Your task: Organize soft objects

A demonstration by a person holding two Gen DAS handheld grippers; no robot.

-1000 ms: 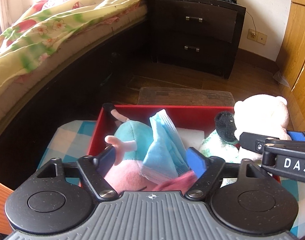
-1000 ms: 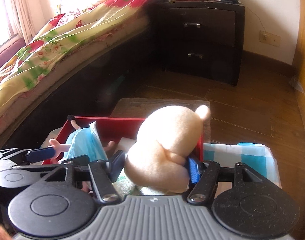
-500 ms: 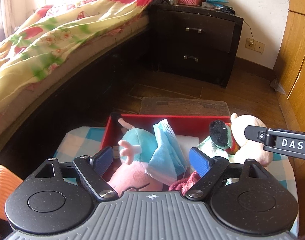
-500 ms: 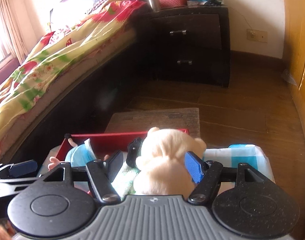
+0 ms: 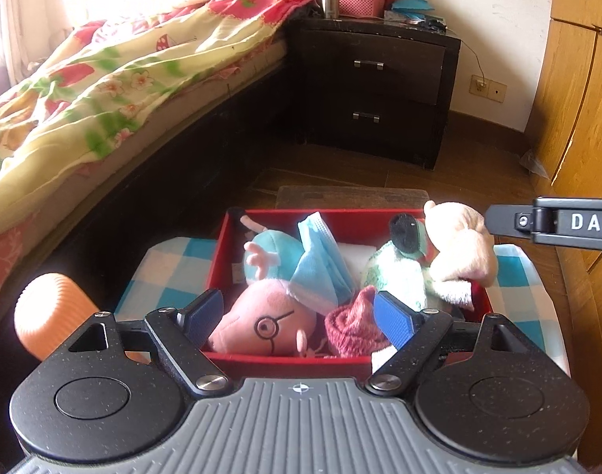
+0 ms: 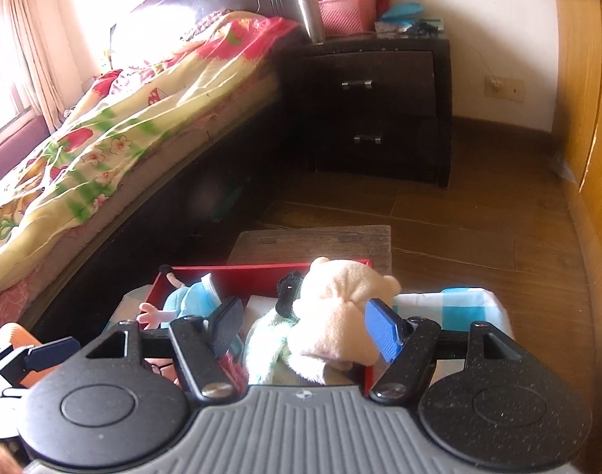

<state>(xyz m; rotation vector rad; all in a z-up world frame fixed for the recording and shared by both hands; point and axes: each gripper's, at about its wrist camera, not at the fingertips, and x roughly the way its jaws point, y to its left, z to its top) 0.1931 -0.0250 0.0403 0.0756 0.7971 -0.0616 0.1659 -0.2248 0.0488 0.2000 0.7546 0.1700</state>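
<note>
Left gripper (image 5: 299,314): jaws released, empty. Right gripper (image 6: 305,326): jaws released, bear (image 6: 340,316) between, unpinched. Withdraw straight, clearing bear and box (image 5: 222,245) rim.

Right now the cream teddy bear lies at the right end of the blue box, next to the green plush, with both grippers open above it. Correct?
Not quite: the box is red, not blue, as the left wrist view shows. The rest holds: the cream teddy bear lies at its right end beside the green plush, and the left gripper and right gripper are both open above it.
</note>
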